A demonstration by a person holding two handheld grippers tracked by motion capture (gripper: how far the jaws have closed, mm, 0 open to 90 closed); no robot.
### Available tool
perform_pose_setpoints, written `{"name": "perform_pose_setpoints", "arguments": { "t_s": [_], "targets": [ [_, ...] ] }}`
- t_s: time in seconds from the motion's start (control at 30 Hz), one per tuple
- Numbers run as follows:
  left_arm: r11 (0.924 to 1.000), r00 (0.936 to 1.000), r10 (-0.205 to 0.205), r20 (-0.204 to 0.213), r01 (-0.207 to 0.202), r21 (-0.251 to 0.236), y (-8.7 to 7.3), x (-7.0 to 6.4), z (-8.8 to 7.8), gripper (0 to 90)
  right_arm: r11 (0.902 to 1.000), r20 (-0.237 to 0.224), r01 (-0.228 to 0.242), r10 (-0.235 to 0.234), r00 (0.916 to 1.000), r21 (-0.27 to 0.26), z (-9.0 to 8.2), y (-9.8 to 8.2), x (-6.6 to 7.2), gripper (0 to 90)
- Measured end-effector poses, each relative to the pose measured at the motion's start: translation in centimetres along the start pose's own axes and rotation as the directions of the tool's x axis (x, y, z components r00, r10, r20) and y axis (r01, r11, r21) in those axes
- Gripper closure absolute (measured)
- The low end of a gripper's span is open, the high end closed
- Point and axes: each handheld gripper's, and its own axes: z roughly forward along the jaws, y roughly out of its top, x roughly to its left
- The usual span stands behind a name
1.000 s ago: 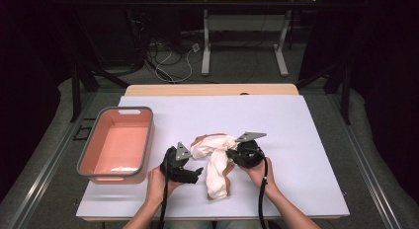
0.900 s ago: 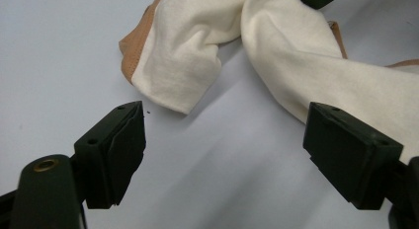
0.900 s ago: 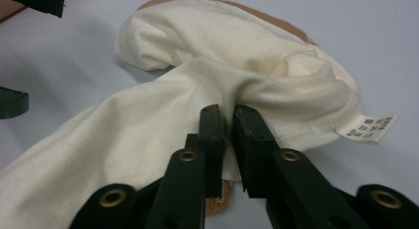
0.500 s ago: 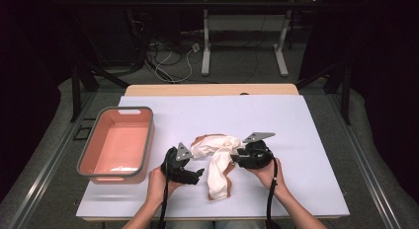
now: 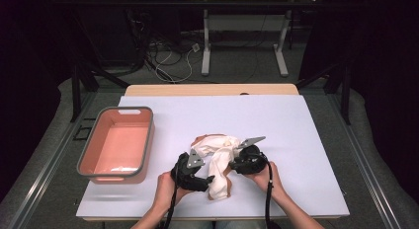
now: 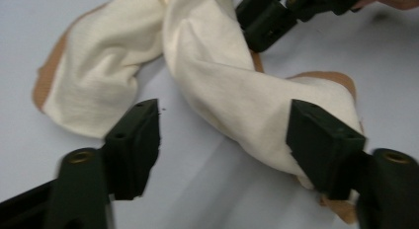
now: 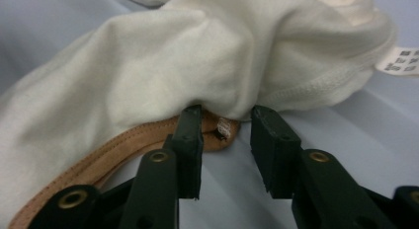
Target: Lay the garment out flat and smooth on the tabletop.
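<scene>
Left claw open beside cream garment

Cream garment with tan trim, crumpled and twisted into a bent rope shape; lying on white table, near front edge, centre. White label visible at one hem.

A lab-type recording bay is indicated: a white-topped table is set within dark curtains, loose cables are left on the grey floor, and a second desk frame is placed far behind.
</scene>
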Motion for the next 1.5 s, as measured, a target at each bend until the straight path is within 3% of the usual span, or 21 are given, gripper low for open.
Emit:
{"name": "perform_pose_setpoints", "arguments": {
  "t_s": [0.17,0.3,0.37,0.5,0.67,0.73,0.87,0.97,1.07,1.17,1.27,1.4,1.5],
  "targets": [
    [0.9979,0.9989,0.044,0.014,-0.045,0.048,-0.4,-0.7,1.5,46.9,0.9997,0.014,0.02,-0.02,0.9997,-0.01,0.1,-0.1,0.0,78.1],
    [0.9968,0.9987,0.051,0.007,-0.052,0.061,-0.8,-0.8,2.5,59.7,0.9997,0.004,0.021,-0.021,0.9998,-0.013,0.1,0.0,0.2,87.0],
    [0.9973,0.9986,0.043,0.03,-0.044,0.058,-0.9,-0.7,2.6,66.0,0.9995,0.009,0.027,-0.026,0.9996,-0.017,0.1,0.0,0.3,87.9],
    [0.9975,0.9984,0.044,0.035,-0.046,0.054,-0.9,-0.6,2.6,74.4,0.9995,-0.001,0.014,-0.014,0.9999,-0.029,-0.3,0.2,0.1,88.4],
    [0.9975,0.999,0.045,-0.006,-0.045,0.055,-1.0,0.2,2.3,78.6,0.9926,-0.006,-0.011,0.01,0.9999,-0.121,-1.8,0.6,-0.1,88.5],
    [0.9981,0.9995,0.022,-0.024,-0.021,0.057,-1.2,0.8,2.1,79.2,0.9882,-0.017,-0.027,0.025,0.9995,-0.151,-2.5,0.7,-0.3,88.5],
    [0.9973,0.9988,-0.004,-0.048,0.008,0.072,-1.5,2.0,2.1,78.0,0.9756,-0.056,-0.088,0.078,0.9954,-0.201,-3.4,0.8,-0.8,88.5],
    [0.9978,0.9985,-0.009,-0.053,0.013,0.065,-1.3,2.1,1.9,71.2,0.9754,-0.064,-0.098,0.087,0.9942,-0.197,-3.3,0.7,-1.0,88.4],
    [0.9987,0.9988,0.003,-0.049,-0.001,0.052,-0.8,1.5,1.5,58.6,0.9769,-0.064,-0.087,0.076,0.995,-0.195,-3.2,0.9,-0.7,88.3],
    [0.9991,0.9985,0.015,-0.053,-0.013,0.04,-0.4,0.7,1.4,45.1,0.9783,-0.025,-0.04,0.036,0.999,-0.203,-3.0,1.0,-0.4,87.9],
    [0.9996,0.9988,0.025,-0.041,-0.025,0.015,0.0,-0.1,1.1,40.1,0.9806,0.014,-0.013,0.016,0.9998,-0.196,-2.7,0.9,-0.2,87.8],
    [0.9988,0.9989,0.047,-0.003,-0.047,-0.014,0.4,-1.4,0.9,37.0,0.9817,0.002,-0.027,0.028,0.9996,-0.188,-2.3,0.9,-0.4,87.8],
    [0.9972,0.9969,0.075,0.023,-0.075,0.006,0.6,-2.1,1.4,38.1,0.9815,-0.013,-0.024,0.022,0.9997,-0.19,-2.0,1.0,-0.2,87.8]
  ]
}}
